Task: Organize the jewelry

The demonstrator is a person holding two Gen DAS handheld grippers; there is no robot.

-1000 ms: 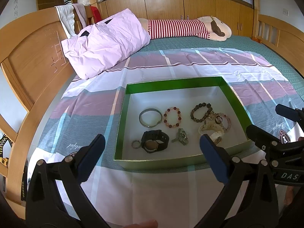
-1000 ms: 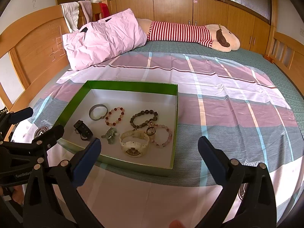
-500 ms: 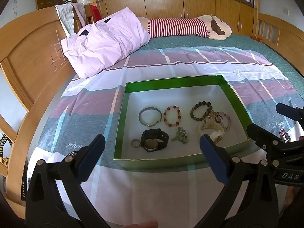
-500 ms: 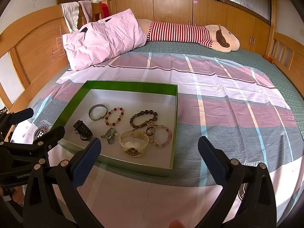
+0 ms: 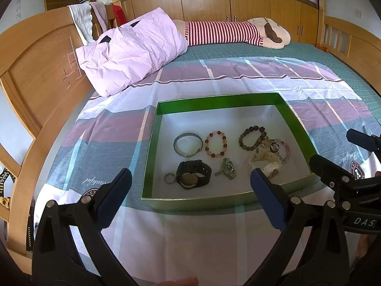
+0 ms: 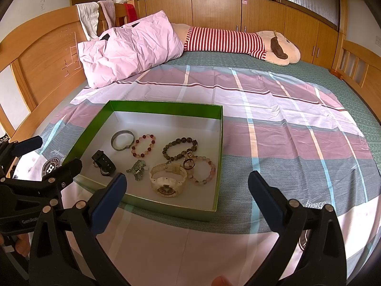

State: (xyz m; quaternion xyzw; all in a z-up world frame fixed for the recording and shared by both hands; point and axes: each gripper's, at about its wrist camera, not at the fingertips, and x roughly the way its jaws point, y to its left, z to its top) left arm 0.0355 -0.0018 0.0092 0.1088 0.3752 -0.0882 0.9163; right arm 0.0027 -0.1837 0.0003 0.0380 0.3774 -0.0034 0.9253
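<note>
Green box, white inside, sits on the bed on a striped pink, grey and white sheet. All the jewelry is in the box, in the near half.

Far row from the left wrist view: silver bangle, then red-orange bead bracelet just beside it, then dark bead bracelet. Near row: small ring touching the black watch, then a greenish metal charm, then the cream watch at the right, partly behind the left claw's right finger. Pale pink bead bracelet lies against the cream watch and overlaps the dark bead bracelet's end; a small dark ring sits on that tangle.

Left claw: wide open, holding nothing, hovering above the box's near wall, blue pads spread either side of the near row. Right claw: wide open too, nothing in it, above the box's near right corner; its left pad is over the near wall, its right pad over bare sheet. Each claw shows at the edge of the other's view, side by side, apart.

Behind: pink pillow against the wooden headboard, striped plush toy lying across the far side of the bed.
</note>
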